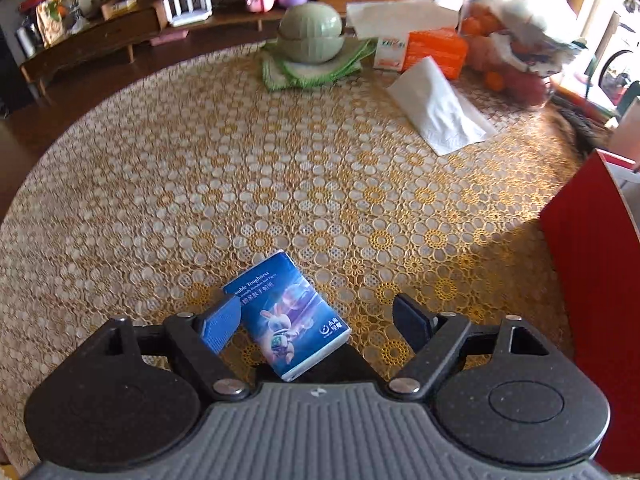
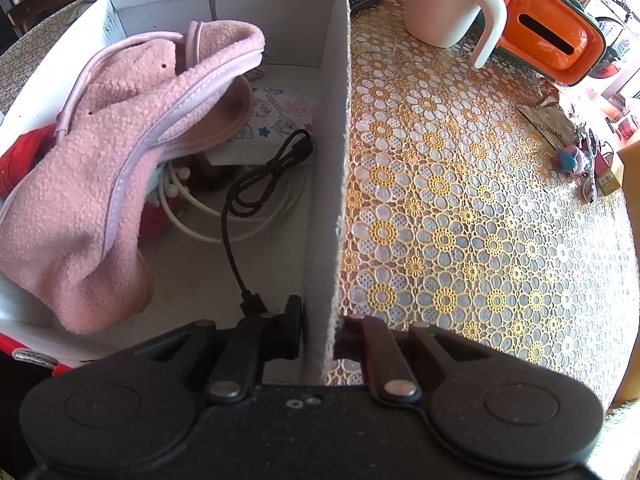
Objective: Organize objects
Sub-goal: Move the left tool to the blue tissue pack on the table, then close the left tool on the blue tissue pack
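Left gripper (image 1: pixel 316 316) wide apart, blue tissue pack (image 1: pixel 286 314) lying between the fingers on the lace-covered counter (image 1: pixel 240 168), left pad beside its edge, contact unclear. Right gripper (image 2: pixel 320 330) clamped narrow on the box wall (image 2: pixel 334 184); box holds pink fleece garment (image 2: pixel 100 184), white cable (image 2: pixel 224 236), black cable (image 2: pixel 256 184), printed packet (image 2: pixel 276 116). Only the left view shows tissue pack, loose white tissue (image 1: pixel 440 112), green bowls (image 1: pixel 311 36); only the right shows box contents, white mug (image 2: pixel 444 4), orange-green case (image 2: pixel 556 36).
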